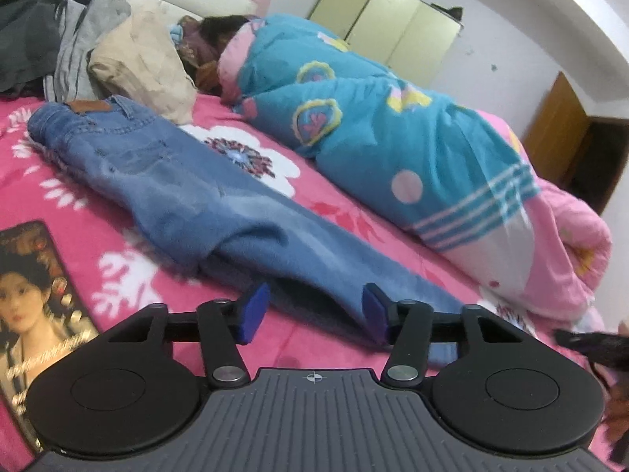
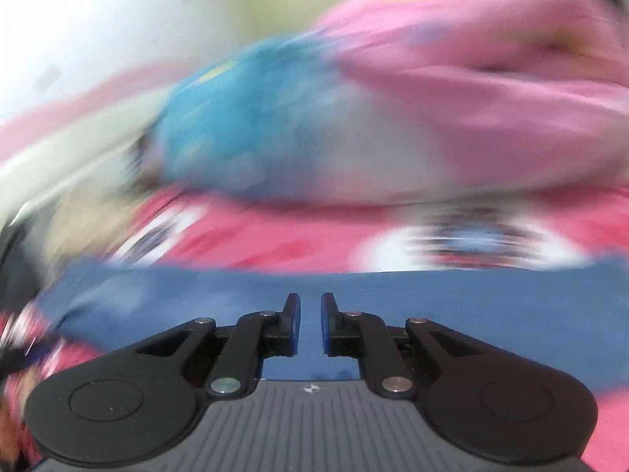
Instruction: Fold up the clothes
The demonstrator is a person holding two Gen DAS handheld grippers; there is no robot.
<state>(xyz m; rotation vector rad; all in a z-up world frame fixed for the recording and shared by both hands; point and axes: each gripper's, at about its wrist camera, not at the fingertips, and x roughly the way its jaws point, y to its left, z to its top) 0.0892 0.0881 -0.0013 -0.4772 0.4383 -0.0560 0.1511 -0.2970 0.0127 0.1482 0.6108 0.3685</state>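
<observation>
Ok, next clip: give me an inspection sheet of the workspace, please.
Surface: bed with pink floral sheet.
Job's things: blue denim jeans lying lengthwise; heap of grey and beige clothes behind them.
Clutter: teal and pink patterned quilt bunched alongside; portrait-printed card near the left edge.
Grippers: left tongs open at the jeans' leg; right tongs narrowly apart above denim, view blurred.
Cables: nothing seen.
Surroundings: white wall, pale cabinet, wooden door.

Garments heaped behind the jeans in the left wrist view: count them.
3 visible: a dark charcoal garment at far left, a grey knit garment beside it, and a crumpled beige garment nearest the quilt. More may lie hidden underneath.
</observation>
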